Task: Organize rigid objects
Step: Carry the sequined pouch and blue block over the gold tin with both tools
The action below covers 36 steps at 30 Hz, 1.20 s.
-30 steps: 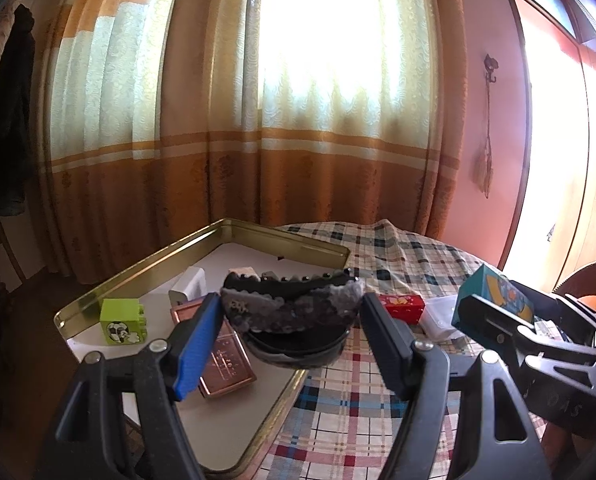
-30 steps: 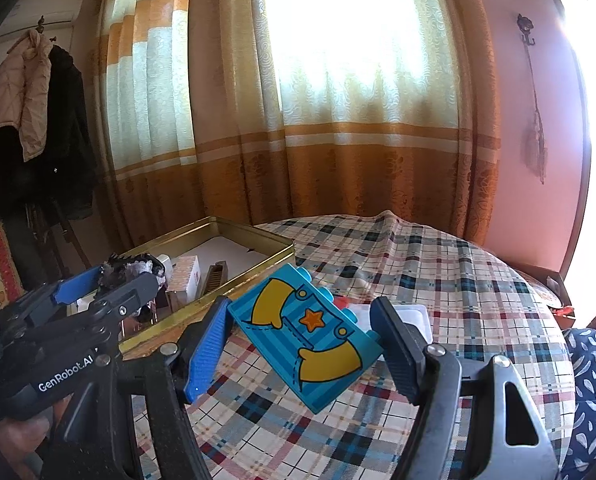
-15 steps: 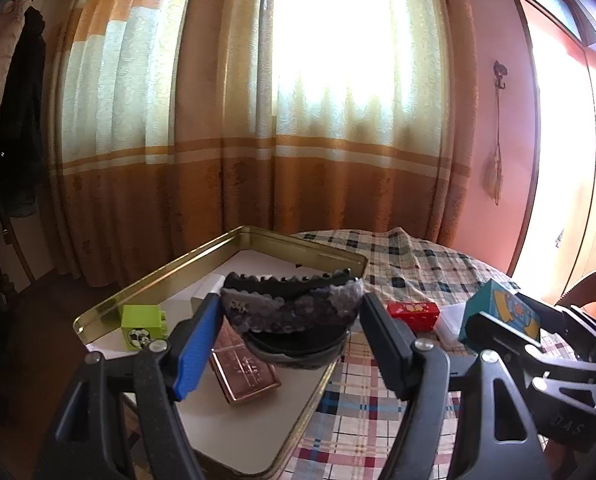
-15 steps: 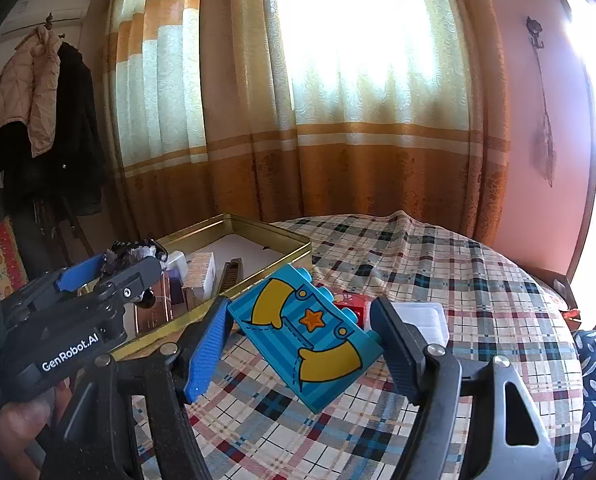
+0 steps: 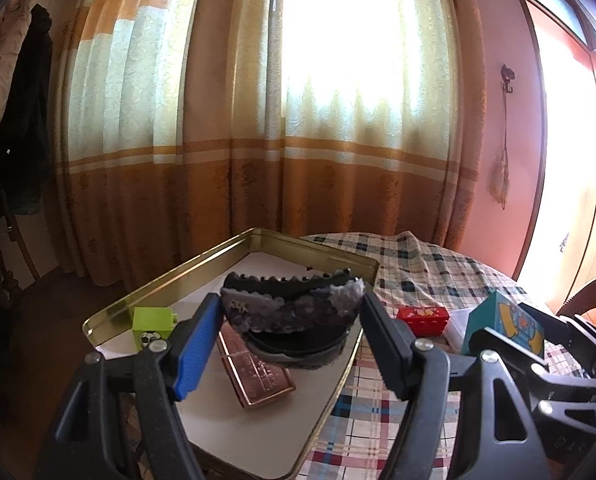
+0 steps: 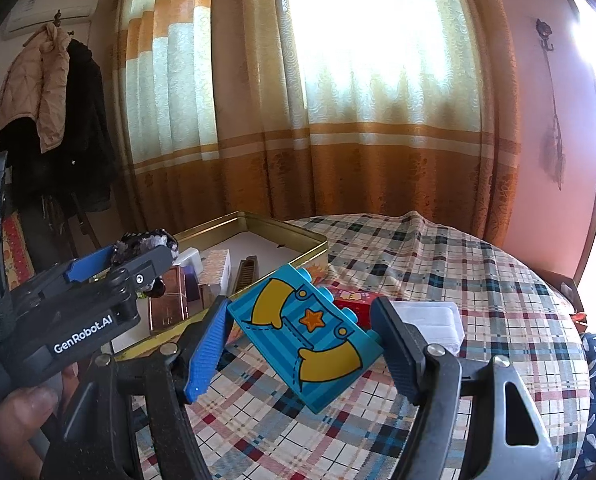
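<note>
A black hair clip (image 5: 293,314) covered in grey sequins hangs over the near right part of the gold metal tray (image 5: 109,312), and my left gripper (image 5: 290,302) is shut on its two ends. My right gripper (image 6: 300,306) is shut on a blue toy brick (image 6: 310,336) with yellow shapes and an orange star, held tilted above the plaid tablecloth (image 6: 458,272), right of the tray (image 6: 298,236). Each wrist view shows the other gripper at its edge: the left gripper (image 6: 117,268) and the right one's blue brick (image 5: 506,326).
In the tray lie a green block (image 5: 151,326), a copper-coloured case (image 5: 257,374) and small boxes (image 6: 217,266). A red block (image 5: 422,320) and a white box (image 6: 430,320) sit on the cloth. Curtains hang behind the round table, and coats (image 6: 53,128) at the left.
Both grips hold as before. The views have only drifted a little, so the tray sits slightly further right in the left wrist view.
</note>
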Available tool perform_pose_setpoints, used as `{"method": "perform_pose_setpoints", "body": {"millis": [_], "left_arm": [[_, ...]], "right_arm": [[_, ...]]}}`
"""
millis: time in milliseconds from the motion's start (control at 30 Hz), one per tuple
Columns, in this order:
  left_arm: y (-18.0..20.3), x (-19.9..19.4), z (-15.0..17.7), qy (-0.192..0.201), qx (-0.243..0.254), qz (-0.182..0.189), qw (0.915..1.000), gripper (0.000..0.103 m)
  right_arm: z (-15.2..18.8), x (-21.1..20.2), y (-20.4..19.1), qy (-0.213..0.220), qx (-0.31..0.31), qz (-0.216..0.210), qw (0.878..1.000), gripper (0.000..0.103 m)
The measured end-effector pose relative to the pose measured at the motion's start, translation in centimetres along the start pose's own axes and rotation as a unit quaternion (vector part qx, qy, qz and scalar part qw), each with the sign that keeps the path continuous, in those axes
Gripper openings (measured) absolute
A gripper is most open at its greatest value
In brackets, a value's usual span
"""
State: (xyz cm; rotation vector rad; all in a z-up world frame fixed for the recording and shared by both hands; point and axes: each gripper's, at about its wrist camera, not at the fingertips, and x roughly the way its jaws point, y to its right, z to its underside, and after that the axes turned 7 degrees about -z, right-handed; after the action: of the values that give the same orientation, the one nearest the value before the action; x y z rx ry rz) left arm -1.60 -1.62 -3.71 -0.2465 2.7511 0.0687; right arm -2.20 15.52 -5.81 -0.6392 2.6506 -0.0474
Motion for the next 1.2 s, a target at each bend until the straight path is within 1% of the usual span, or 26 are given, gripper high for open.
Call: {"method": "perform_pose_setpoints", "body": {"millis": [233,533,733,933,1100,1200], "left_arm": [[-1.0,0.3,-0.2,0.002,-0.012,-0.012,0.9999,0.071],[-3.1,0.6,-0.9,0.000,-0.031,-0.031,0.9990,0.071],[-5.0,1.2,-1.6,-0.006,-0.040,-0.050,0.9979,0.071],[-7.2,2.1,-2.2,-0.019,-0.051,-0.076,0.9957,0.071],[-8.5,3.1,-2.2,-0.039,-0.055,-0.095,0.9932,0.071],[-9.0,3.4,-2.3,-0.044,-0.058,-0.100,0.9924,0.071]], "right_arm": [[0.0,0.3,-0.4,-0.006,-0.002,-0.010,1.000,0.073],[-0.4,0.7,-0.8,-0.009,-0.005,-0.022,1.000,0.073],[-1.8,1.3,-1.6,-0.010,-0.002,-0.043,0.999,0.073],[-3.2,3.7,-3.5,-0.027,-0.015,-0.066,0.997,0.073],[-4.0,6.5,-4.7,-0.052,-0.013,-0.084,0.995,0.073],[-4.1,8.0,-5.7,-0.067,-0.015,-0.095,0.993,0.073]]}}
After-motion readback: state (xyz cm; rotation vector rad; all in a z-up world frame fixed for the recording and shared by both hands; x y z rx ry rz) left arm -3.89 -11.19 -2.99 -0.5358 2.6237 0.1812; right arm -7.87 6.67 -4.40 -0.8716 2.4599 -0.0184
